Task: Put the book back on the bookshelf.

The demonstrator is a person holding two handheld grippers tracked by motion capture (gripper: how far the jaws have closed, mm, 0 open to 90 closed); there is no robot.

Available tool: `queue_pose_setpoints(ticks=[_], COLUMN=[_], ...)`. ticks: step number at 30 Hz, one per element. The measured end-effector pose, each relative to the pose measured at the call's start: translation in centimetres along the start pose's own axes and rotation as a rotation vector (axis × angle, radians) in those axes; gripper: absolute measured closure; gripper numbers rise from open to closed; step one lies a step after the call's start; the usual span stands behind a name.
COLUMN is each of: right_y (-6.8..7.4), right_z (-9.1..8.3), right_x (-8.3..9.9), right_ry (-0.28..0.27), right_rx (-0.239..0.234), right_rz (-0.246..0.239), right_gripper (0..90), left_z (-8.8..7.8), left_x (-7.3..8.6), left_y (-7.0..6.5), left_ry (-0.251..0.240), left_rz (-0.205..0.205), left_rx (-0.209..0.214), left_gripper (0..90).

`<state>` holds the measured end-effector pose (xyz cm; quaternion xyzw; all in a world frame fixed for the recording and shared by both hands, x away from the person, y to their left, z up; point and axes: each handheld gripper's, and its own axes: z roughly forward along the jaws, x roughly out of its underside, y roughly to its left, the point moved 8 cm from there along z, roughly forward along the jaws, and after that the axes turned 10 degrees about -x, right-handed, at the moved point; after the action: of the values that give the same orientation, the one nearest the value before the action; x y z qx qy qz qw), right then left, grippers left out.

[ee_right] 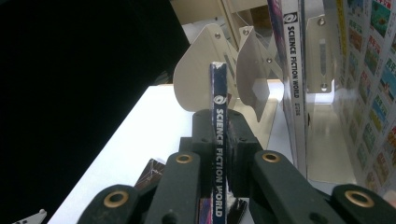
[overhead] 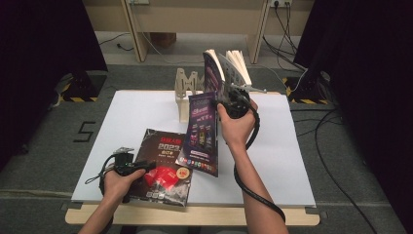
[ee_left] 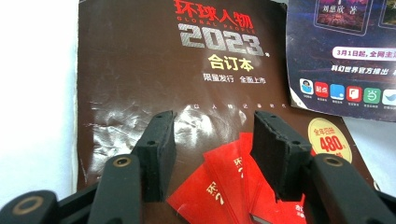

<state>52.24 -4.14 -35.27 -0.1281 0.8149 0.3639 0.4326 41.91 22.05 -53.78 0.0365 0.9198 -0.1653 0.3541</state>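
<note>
Right gripper [ee_right: 219, 154]: clamped tight on spine of thin dark-blue "Science Fiction World" magazine [ee_right: 218, 140], held upright at centre of high view, cover hanging down toward lower middle. Held edge-on, likely for sliding between dividers of pale metal book rack [ee_right: 205, 79] standing at upper centre. Second copy of same title [ee_right: 293, 70] already upright in rack, right of frame in right gripper view.

Left gripper [ee_left: 212, 149]: jaws parted, nothing between them, resting low over glossy dark-brown "2023" magazine with red fan graphic [ee_left: 154, 84]. Lying flat on white surface [overhead: 272, 161], lower left of high view; probably steadied or next in line for pickup. Corner of hanging magazine overlapping its upper right edge.
</note>
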Motion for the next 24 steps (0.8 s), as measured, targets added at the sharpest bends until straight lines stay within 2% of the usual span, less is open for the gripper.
queue_pose_setpoints(ticks=[24], right_y=[0.35], right_z=[-0.69], right_x=[-1.01], right_ry=[-0.036], right_rx=[0.001], right_rz=[-0.010], right_gripper=[84.6], left_z=[0.08], left_x=[0.06], left_y=[-0.05], left_ry=[0.004], left_rz=[-0.001], left_rx=[-0.001], left_gripper=[48.1])
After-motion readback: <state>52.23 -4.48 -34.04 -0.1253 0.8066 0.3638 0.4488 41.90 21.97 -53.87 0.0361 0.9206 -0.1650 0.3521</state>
